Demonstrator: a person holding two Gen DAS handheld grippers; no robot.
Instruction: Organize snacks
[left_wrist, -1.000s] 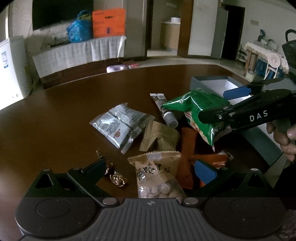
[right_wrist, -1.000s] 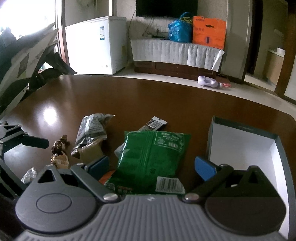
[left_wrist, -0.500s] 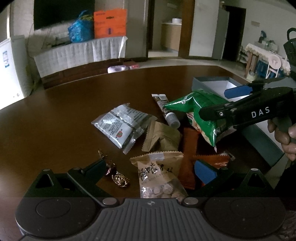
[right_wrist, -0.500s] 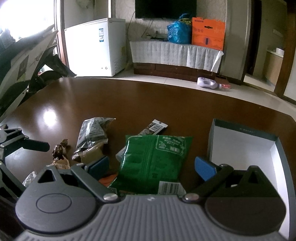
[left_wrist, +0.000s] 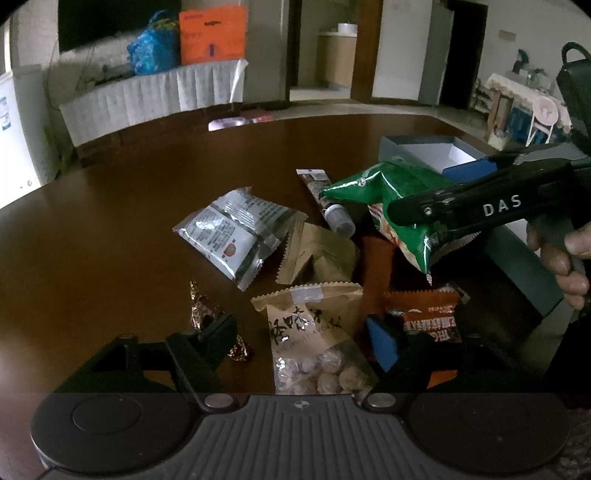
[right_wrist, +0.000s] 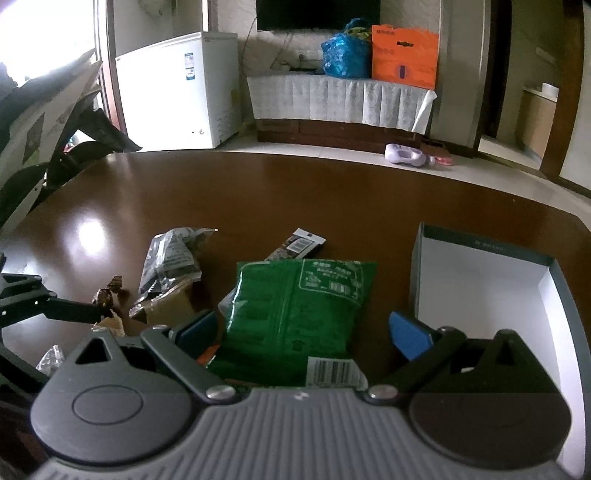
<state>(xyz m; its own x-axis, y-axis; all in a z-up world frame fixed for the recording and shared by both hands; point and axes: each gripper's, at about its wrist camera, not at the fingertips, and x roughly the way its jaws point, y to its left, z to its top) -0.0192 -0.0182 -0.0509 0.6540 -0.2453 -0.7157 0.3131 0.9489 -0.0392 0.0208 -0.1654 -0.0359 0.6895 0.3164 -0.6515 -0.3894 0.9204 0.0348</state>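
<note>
A brown paper snack bag (left_wrist: 306, 325) with dark characters and a clear window lies between the fingers of my left gripper (left_wrist: 301, 338). Its jaws are closing, and a gap still shows on each side of the bag. My right gripper (right_wrist: 303, 328) stands wide with a puffy green bag (right_wrist: 295, 314) between its fingers. The left pad is at the bag's edge, and a strip of table shows beside the right pad. In the left wrist view the right gripper's black finger (left_wrist: 461, 214) crosses the green bag (left_wrist: 391, 199), and a hand holds the handle.
Silver packets (left_wrist: 232, 229), a tan packet (left_wrist: 317, 254), a slim stick pack (left_wrist: 325, 199), a dark red packet (left_wrist: 376, 254), an orange packet (left_wrist: 428, 317) and gold-wrapped sweets (left_wrist: 201, 310) lie on the brown table (left_wrist: 110, 240). An open grey box (right_wrist: 480, 280) stands at the right.
My left gripper's fingers have moved inward toward the brown paper bag. The right gripper and the green bag have stayed where they were.
</note>
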